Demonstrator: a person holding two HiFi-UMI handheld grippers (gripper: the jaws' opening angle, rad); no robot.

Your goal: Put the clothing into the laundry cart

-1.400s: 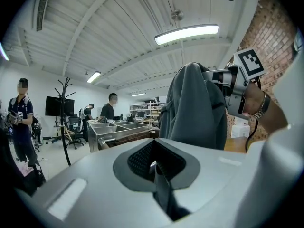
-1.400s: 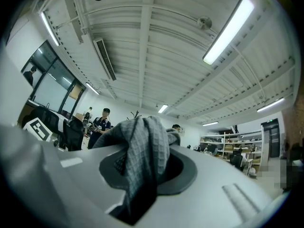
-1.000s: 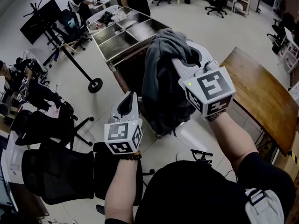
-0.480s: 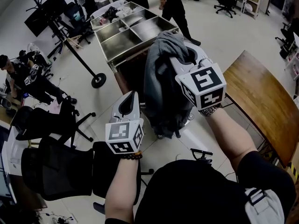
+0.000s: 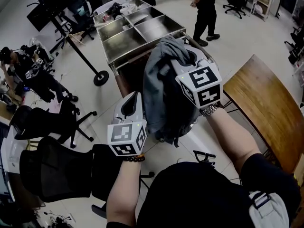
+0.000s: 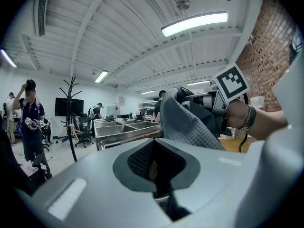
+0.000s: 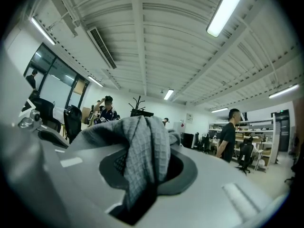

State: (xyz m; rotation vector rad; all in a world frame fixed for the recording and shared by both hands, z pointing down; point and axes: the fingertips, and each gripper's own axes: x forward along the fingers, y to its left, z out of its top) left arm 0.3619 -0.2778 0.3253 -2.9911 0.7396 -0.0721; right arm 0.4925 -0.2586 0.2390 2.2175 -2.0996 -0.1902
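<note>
A grey waffle-knit garment (image 5: 164, 91) hangs in a long bundle from my right gripper (image 5: 189, 57), whose jaws are shut on its top fold. In the right gripper view the cloth (image 7: 140, 146) drapes over and fills the jaws of that gripper (image 7: 142, 179). The garment hangs above the near, dark end of the steel laundry cart (image 5: 142, 49), which has several open compartments farther back. My left gripper (image 5: 131, 103) is lower and to the left of the garment, shut with nothing in it. The left gripper view shows this gripper (image 6: 156, 175) level, with the garment (image 6: 190, 127) and cart (image 6: 118, 129) ahead.
A wooden table (image 5: 266, 108) stands to the right of the cart. Black office chairs (image 5: 52, 170) crowd the near left floor. A wheeled stand (image 5: 100, 77) is left of the cart. One person stands (image 5: 206, 8) behind the cart, another (image 5: 33, 75) is at the far left.
My right gripper has come down and slightly left with the garment, closer over the cart. The left gripper has shifted a little. The person at the back has walked to the right.
</note>
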